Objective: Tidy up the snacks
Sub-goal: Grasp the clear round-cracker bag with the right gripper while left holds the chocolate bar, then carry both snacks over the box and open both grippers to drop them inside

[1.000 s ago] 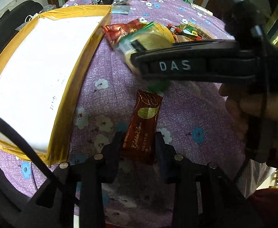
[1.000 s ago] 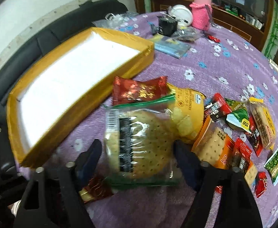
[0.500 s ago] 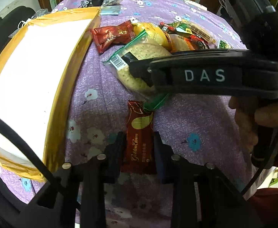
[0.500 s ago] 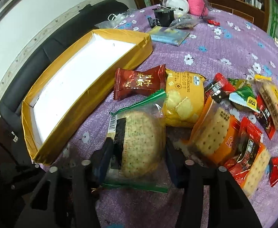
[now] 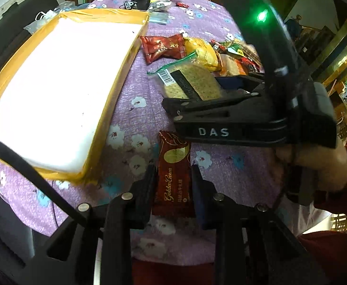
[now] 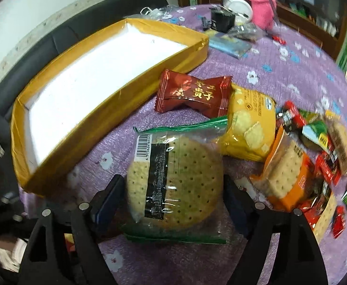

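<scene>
Left wrist view: left claw (image 5: 173,190) pinches bar (image 5: 174,178), long axis along the fingers.
Box (image 5: 116,90) lies upper left; right claw (image 6: 173,190) wide, just opening, astride cracker pack (image 6: 173,180).

One yellow tray (image 6: 135,109), one round cracker pack (image 6: 175,180), one brown chocolate bar (image 5: 174,178).

A purple flowered tablecloth (image 6: 292,71) carries a yellow box (image 6: 116,109) (white inside), a snack heap (image 6: 304,156) alongside, and perhaps a pink jar (image 6: 262,11) at the far edge.
</scene>
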A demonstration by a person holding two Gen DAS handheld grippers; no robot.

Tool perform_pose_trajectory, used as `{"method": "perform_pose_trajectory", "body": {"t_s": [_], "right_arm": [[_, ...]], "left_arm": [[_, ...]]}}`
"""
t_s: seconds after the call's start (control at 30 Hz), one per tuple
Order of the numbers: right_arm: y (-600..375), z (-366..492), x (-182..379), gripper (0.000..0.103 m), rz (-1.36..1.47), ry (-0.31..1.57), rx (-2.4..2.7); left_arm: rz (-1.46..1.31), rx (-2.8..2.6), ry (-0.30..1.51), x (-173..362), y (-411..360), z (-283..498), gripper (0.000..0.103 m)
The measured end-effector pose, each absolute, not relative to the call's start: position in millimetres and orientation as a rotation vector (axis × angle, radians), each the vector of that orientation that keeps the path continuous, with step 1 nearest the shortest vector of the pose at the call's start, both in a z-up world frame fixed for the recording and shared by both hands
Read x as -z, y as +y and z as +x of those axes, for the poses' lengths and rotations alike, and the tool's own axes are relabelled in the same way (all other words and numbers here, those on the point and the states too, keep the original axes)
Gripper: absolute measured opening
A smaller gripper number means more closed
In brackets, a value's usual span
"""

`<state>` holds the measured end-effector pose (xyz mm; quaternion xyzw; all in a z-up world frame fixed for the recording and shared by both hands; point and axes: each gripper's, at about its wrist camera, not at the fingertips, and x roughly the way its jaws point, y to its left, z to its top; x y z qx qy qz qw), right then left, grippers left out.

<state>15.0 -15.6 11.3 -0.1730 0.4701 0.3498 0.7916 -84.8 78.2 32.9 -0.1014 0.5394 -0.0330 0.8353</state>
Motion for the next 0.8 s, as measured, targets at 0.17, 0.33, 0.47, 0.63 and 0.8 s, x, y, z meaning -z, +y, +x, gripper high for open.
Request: {"method": "perform_pose_trajectory", "body": {"t_s": [0.17,0.33,0.47,0.63,0.8], "right_arm": [[-20.7,15.6,-13.9,0.075,-0.338,1.015,-0.758],[-33.3,16.6,-28.8,0.074,-0.217,1.031,-0.797],[-39.8,20.0,-45.1,0.075,-0.16,1.012,-0.815],[-41.8,34.5,-61.3,0.075,-0.098,0.991,-0.829],[-34.7,49.7,-73.6,0.075,-0.082,0.968,-0.847]], "left_arm": [[-0.216,0.063,1.112,-41.6,82.5,-91.5,0.03],[-0.243,0.061,1.074,-61.5,93.5,-99.7,0.031],[-0.267,0.056,1.036,-79.5,103.4,-102.3,0.031],[-0.289,0.032,0.977,-99.0,122.1,-91.3,0.031],[-0.333,-0.018,0.943,-104.4,148.2,-76.1,0.031]]}}
